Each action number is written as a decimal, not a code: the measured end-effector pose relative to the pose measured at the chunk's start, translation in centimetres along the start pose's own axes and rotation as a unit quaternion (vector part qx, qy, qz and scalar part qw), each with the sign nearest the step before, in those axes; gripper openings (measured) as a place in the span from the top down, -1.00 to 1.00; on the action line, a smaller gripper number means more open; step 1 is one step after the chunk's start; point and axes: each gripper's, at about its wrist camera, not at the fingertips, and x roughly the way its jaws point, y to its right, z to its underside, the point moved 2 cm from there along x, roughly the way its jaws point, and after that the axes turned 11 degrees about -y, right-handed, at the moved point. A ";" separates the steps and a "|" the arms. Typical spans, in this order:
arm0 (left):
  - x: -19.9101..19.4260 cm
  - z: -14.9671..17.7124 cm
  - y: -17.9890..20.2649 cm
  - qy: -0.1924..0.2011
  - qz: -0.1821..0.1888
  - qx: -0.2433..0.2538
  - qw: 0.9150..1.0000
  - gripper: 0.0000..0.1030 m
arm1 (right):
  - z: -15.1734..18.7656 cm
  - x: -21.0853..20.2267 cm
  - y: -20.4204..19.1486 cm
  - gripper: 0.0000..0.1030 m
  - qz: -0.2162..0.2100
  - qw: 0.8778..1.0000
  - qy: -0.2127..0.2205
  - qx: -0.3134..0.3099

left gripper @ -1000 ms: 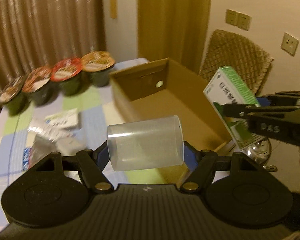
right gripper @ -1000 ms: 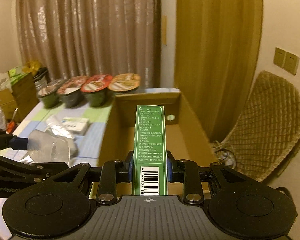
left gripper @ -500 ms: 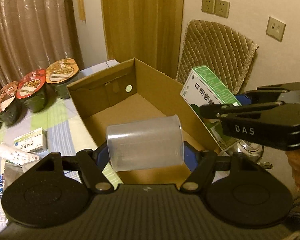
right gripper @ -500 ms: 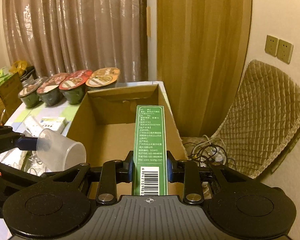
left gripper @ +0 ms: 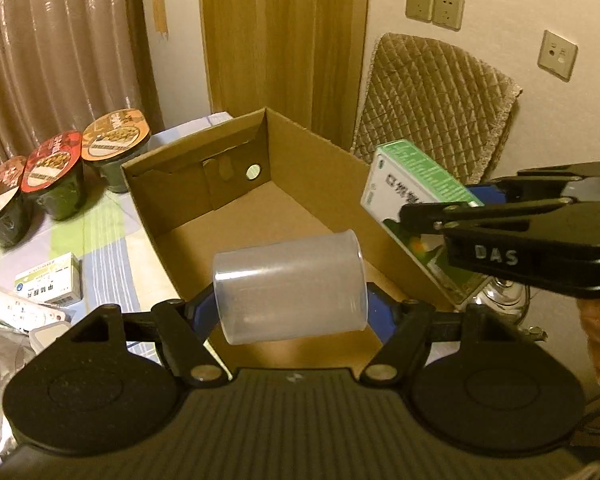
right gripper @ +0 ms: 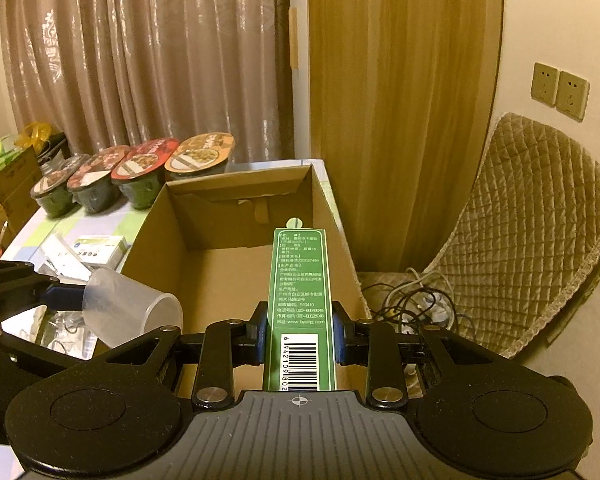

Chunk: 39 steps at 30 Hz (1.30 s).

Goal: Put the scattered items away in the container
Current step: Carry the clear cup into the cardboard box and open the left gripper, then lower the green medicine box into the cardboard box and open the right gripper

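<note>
Now left gripper (left gripper: pixel 290 308) clamps clear plastic cup (left gripper: pixel 290 286) sideways, right gripper (right gripper: pixel 299 338) pinches green carton (right gripper: pixel 300 300) endwise; both hover over near end of open cardboard box (right gripper: pixel 236 276), poised for drop. Small white box (left gripper: pixel 48 278) waits on table (left gripper: pixel 104 236).

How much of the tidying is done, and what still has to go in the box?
Nothing is in yet: the cardboard box looks bare inside. In hand: the left hand-held gripper holds a clear plastic cup and the right hand-held gripper holds a green carton, both at the box's near end. Left on the table: a small white box, packets beside it and the noodle bowls.
</note>
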 end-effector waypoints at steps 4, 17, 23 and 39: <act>-0.1 0.4 -0.3 -0.002 -0.004 -0.002 1.000 -0.45 | 0.0 0.0 0.3 0.36 0.001 1.000 0.000 0.000; -2.5 2.9 -2.0 0.008 -0.007 -0.032 0.999 -0.47 | 0.1 0.0 -0.4 0.36 -0.003 1.000 -0.001 -0.004; -2.9 3.2 -2.1 0.012 -0.007 -0.039 0.999 -0.47 | 0.0 0.2 -1.1 0.36 -0.005 1.000 0.000 -0.010; -2.9 3.8 -3.1 0.012 -0.007 -0.057 0.998 -0.48 | -1.0 1.4 -2.2 0.36 -0.016 0.999 0.002 -0.035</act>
